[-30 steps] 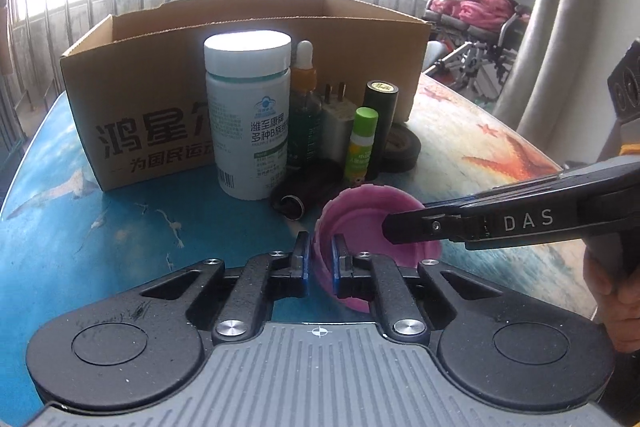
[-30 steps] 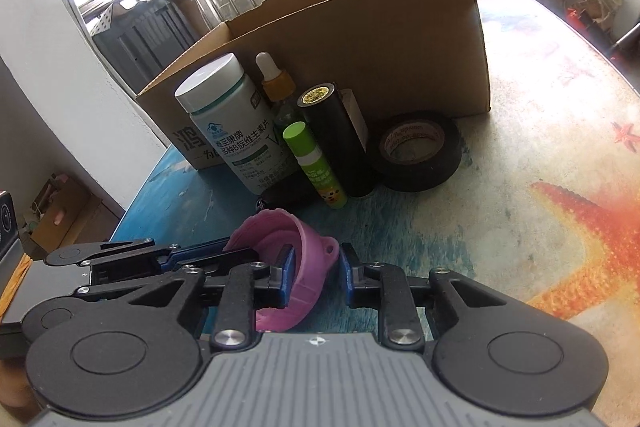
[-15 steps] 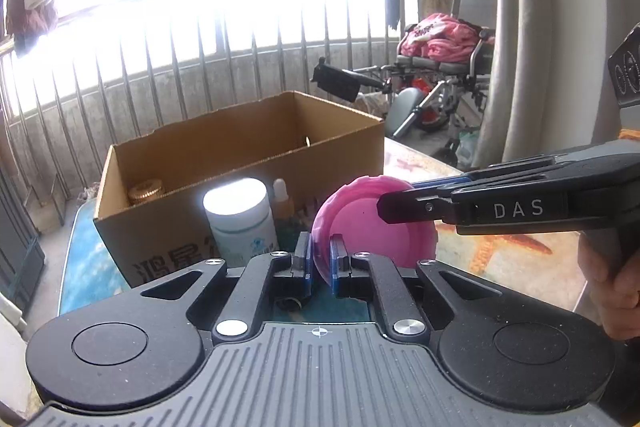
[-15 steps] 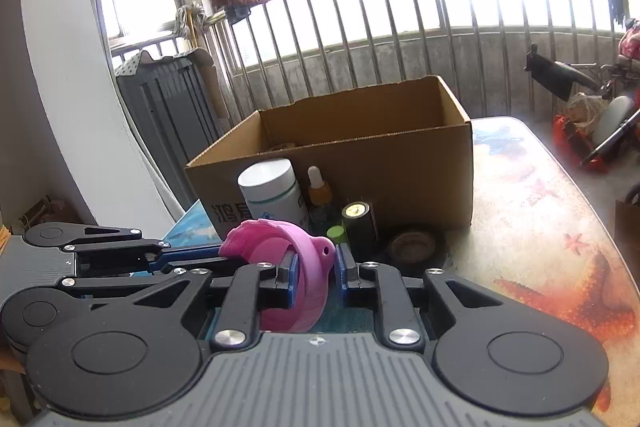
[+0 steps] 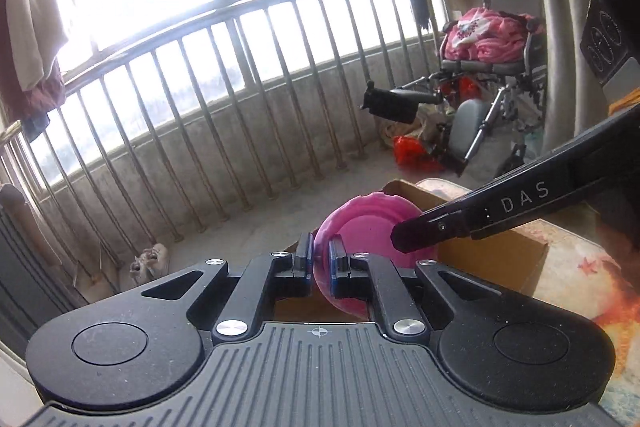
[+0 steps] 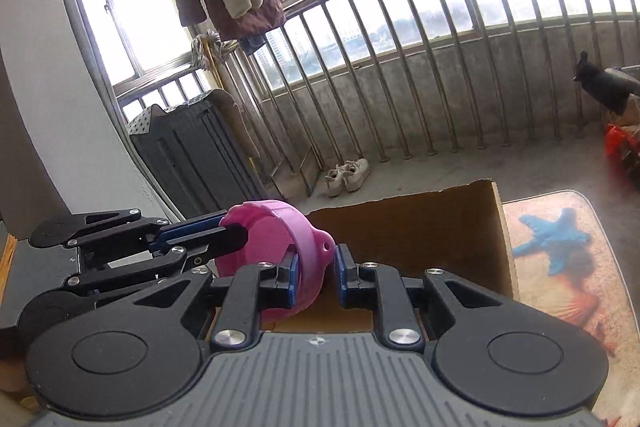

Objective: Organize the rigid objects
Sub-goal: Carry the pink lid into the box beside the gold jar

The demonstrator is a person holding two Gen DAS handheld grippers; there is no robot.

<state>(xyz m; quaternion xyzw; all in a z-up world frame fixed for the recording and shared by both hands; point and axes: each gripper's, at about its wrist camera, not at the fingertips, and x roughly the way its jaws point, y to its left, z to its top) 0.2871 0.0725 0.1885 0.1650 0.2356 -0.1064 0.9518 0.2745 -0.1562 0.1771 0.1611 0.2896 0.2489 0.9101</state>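
Above the open cardboard box (image 6: 420,239), a pink lid (image 5: 362,227) hangs in the air, pinched by both tools at once. Seen from the left wrist, the left gripper (image 5: 319,259) is clamped on the lid's near rim, its jaws nearly together with only the thin pink wall between them. The right gripper (image 6: 316,279) straddles the opposite rim: its left pad presses the wall, while a gap shows before the other pad, so I cannot tell whether that grip is firm. The lid stands on edge, its flat face turned toward the left camera, directly ahead of both tools and equally near to each. The box mouth lies straight below, so the drop I expect needs only a release. Half a second ago the box sat farther ahead with a white bottle visible in front of it; now the bottle is out of sight and the lid is over the box interior
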